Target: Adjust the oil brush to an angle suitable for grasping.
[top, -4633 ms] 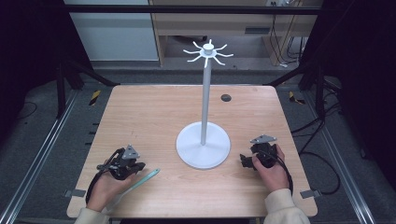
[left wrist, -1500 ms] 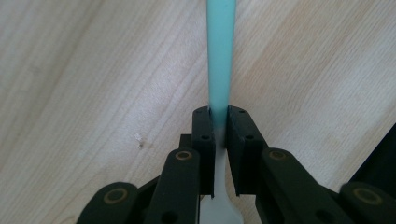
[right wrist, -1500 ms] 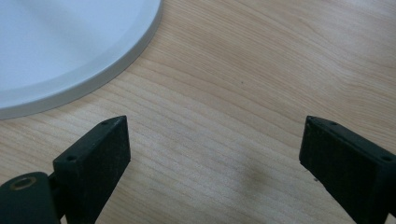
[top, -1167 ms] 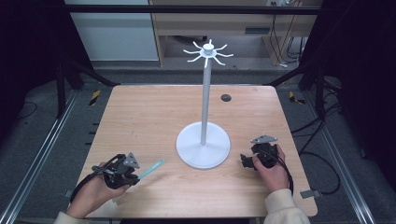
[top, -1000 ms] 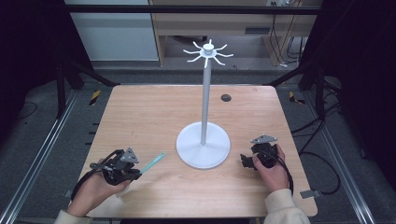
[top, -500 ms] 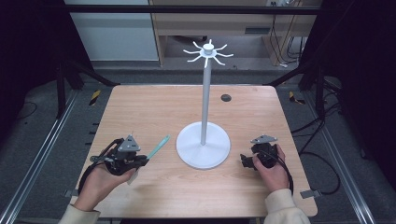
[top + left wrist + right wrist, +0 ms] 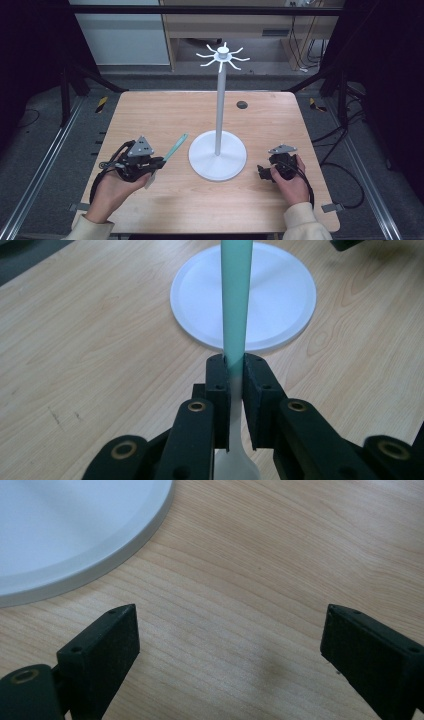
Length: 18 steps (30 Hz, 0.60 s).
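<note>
My left gripper is shut on a slim utensil with a teal handle and a white end. It holds the utensil off the table at the left, with the teal handle pointing toward the white stand. The stand has a round base, a tall thin pole and a ring of hooks on top. At the right of the base my right gripper sits low over the wood, open, with nothing between its jaws. The base's rim lies just ahead of it.
A small dark round hole sits in the wooden tabletop behind the stand. Black frame posts and metal rails flank the table on both sides. Cables trail from both grippers over the table's near edge.
My left gripper has risen and drifted away from the near edge with the utensil still clamped in it, its handle tip now closer to the stand's base. The right gripper has stayed put.
</note>
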Available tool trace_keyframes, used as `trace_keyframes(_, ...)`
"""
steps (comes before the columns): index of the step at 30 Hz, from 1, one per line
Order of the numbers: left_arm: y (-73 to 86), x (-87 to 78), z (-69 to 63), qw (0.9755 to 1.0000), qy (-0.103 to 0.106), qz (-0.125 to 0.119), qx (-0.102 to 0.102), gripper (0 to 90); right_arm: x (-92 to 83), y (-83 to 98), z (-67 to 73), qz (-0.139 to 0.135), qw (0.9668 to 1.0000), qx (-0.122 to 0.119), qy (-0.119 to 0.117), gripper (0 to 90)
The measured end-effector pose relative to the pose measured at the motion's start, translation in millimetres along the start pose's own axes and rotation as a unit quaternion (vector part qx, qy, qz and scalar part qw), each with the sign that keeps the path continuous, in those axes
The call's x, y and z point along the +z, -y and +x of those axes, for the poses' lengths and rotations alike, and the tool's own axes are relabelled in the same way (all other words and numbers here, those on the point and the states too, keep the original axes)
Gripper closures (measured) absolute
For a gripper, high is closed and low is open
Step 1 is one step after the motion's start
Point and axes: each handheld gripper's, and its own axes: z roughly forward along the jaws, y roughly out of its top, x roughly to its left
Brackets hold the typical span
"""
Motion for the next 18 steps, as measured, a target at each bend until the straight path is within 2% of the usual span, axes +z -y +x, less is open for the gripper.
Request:
trace_keyframes(9, -18.0, -9.7, -3.0, 0.9994, -0.009, -0.034, -0.004, 81.8, -0.3, -0.2, 0.3, -0.002, 1.0, 0.001, 0.0, 9.3)
trace_keyframes(18, -34.7, -19.0, -7.1, 0.9983, -0.013, -0.056, 0.003, 81.8, -0.7, -0.5, 0.8, -0.005, 1.0, 0.002, -0.001, 9.3)
